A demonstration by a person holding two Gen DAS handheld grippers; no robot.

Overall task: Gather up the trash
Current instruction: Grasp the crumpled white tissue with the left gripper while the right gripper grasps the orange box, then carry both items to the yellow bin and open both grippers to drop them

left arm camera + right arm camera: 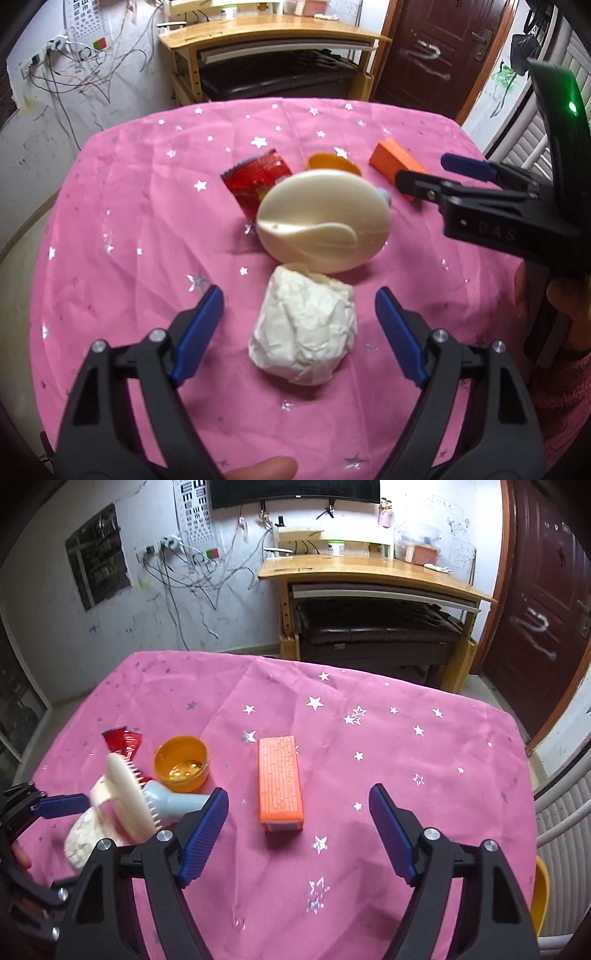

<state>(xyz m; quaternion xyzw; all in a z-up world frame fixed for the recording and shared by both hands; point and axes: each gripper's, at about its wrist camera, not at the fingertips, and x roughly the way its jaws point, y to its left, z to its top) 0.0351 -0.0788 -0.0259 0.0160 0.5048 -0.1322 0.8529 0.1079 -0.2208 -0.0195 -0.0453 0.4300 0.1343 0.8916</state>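
While the left tongs (299, 334) hung spread wide just above the worktop (129, 229), a crumpled white paper wad (304, 328) lay between their blue pads (197, 334), touching neither. The right tongs (299, 830) were likewise spread, pinching nothing, with an orange box (280, 779) lying flat on the pink star-spotted cloth just beyond their tips and between the pads in the right wrist view.

Directly behind the paper wad stood a cream brush (325, 218), its broad oval back tilted up toward the left camera; from the right wrist view its short bristles and pale blue handle (173, 803) showed, the handle reaching toward the right tongs' left pad. The brush seemed to touch or overlap the wad's far edge, so it blocked the way to what lay beyond. Behind it sat a red foil wrapper (255, 177), partly hidden, and an orange round cup (181, 763), open side up, just beside the wrapper. The orange box lay well to the right of these, near the right tongs' tips as seen from the left camera.

The wad was white, creased all over, lumpy and roughly rounded, resting on the cloth near the worktop's middle. The wrapper was glossy red with a serrated edge.
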